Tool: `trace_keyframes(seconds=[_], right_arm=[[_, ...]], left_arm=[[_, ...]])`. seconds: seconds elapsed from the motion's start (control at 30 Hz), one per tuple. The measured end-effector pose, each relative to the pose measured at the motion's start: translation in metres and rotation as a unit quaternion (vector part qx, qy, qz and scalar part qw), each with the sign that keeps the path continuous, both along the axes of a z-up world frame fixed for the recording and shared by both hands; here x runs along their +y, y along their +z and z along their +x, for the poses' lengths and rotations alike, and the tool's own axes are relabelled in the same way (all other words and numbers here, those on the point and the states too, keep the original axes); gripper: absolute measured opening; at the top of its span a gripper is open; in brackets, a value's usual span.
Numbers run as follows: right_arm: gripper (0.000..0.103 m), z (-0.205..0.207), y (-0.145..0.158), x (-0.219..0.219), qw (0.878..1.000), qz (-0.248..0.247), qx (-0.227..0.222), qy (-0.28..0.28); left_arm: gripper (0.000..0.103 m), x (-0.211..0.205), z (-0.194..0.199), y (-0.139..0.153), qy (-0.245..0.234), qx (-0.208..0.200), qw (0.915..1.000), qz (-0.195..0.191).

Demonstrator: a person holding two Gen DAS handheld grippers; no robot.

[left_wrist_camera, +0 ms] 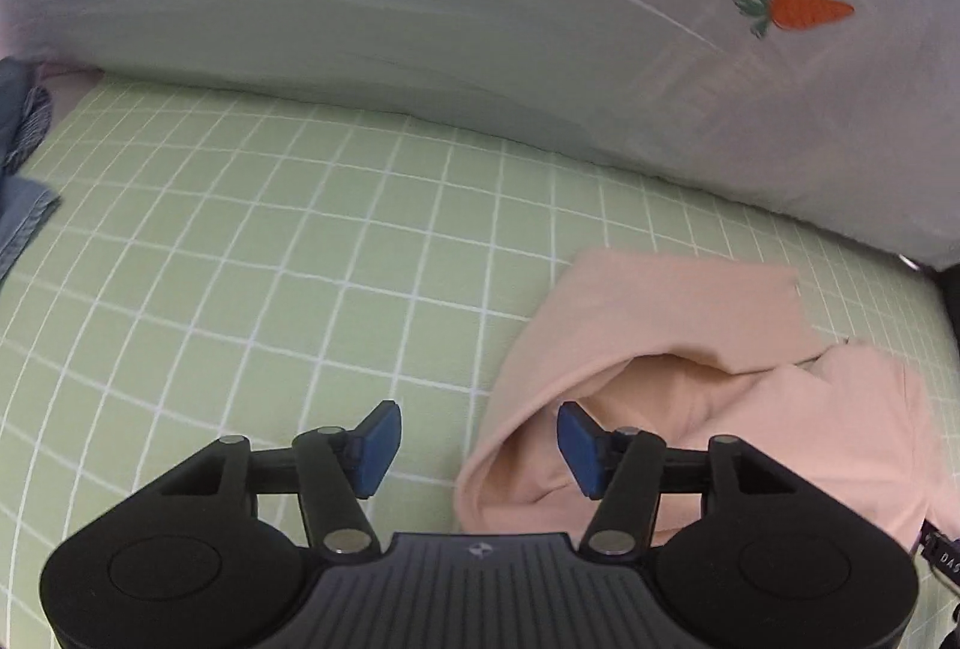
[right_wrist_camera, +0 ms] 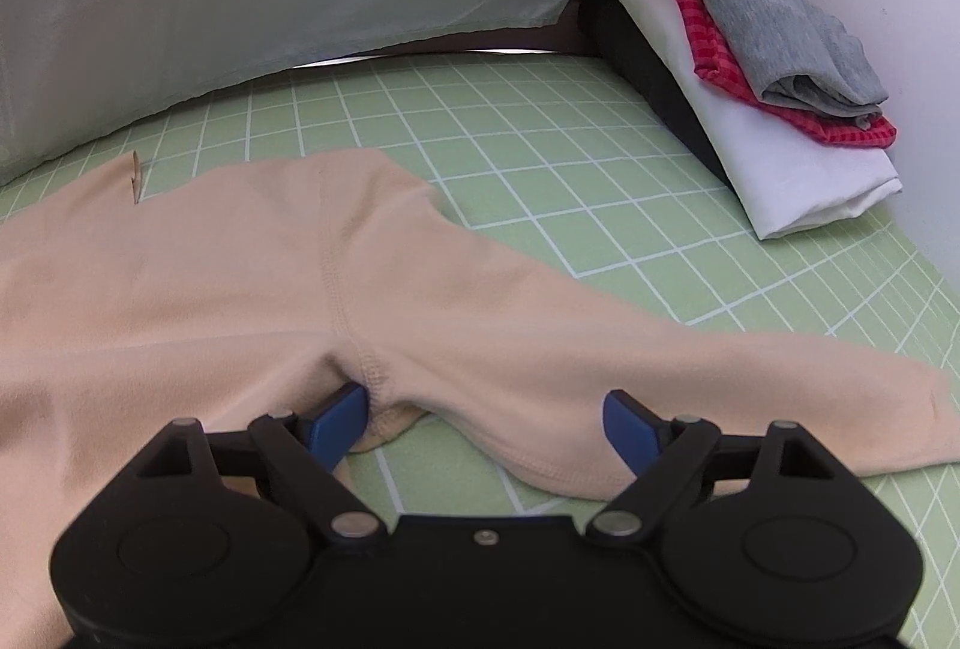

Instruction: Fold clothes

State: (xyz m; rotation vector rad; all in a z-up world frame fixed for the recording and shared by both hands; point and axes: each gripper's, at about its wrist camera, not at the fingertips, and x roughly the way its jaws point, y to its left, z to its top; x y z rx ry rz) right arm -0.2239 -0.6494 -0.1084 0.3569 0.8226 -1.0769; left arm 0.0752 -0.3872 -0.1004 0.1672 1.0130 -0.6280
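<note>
One peach garment [right_wrist_camera: 252, 283] lies on the green sheet [right_wrist_camera: 540, 156]. At 2 o'clock, a stack [right_wrist_camera: 780, 66] of four folded clothes. Left gripper [left_wrist_camera: 478, 448] gapes wide, empty; right gripper [right_wrist_camera: 486, 424] gapes wide against the garment's seam.

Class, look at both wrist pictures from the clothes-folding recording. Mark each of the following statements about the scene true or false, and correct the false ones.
1. The left claw is clamped on the peach garment. False: its jaws are open and hold nothing.
2. The bed sheet is green with a white grid. True.
3. In the stack of folded clothes, the grey piece lies on top. True.
4. The pillow bears a strawberry. False: it bears an orange carrot.
5. The right claw is shut. False: it is open at the garment's hem, one pad touching the fabric.
</note>
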Motion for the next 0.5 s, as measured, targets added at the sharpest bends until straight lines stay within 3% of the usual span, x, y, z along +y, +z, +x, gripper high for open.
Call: trace_keyframes(seconds=[0.07, 0.1, 0.13, 0.3, 0.4, 0.5], right_arm=[[0.086, 0.001, 0.000, 0.000, 1.000, -0.001, 0.001, 0.000], [0.086, 0.001, 0.000, 0.000, 1.000, -0.002, 0.003, 0.000], [0.086, 0.002, 0.000, 0.000, 1.000, -0.003, 0.004, 0.000], [0.086, 0.003, -0.001, 0.003, 1.000, -0.010, 0.010, 0.003], [0.086, 0.004, -0.001, 0.005, 1.000, -0.016, 0.016, 0.007], [0.086, 0.008, 0.000, 0.006, 0.999, -0.025, 0.030, 0.016]], left_arm=[[0.056, -0.014, 0.002, -0.008, -0.014, 0.000, 0.9999, 0.007], [0.045, -0.017, 0.003, -0.009, -0.016, -0.001, 0.9999, 0.003], [0.007, -0.021, 0.003, -0.010, -0.019, -0.003, 0.9998, -0.001], [0.009, 0.002, 0.006, 0.000, 0.057, -0.016, 0.9979, -0.024], [0.010, 0.042, 0.007, 0.006, 0.116, 0.001, 0.9922, -0.046], [0.010, 0.087, 0.001, 0.000, 0.181, 0.040, 0.9813, -0.050]])
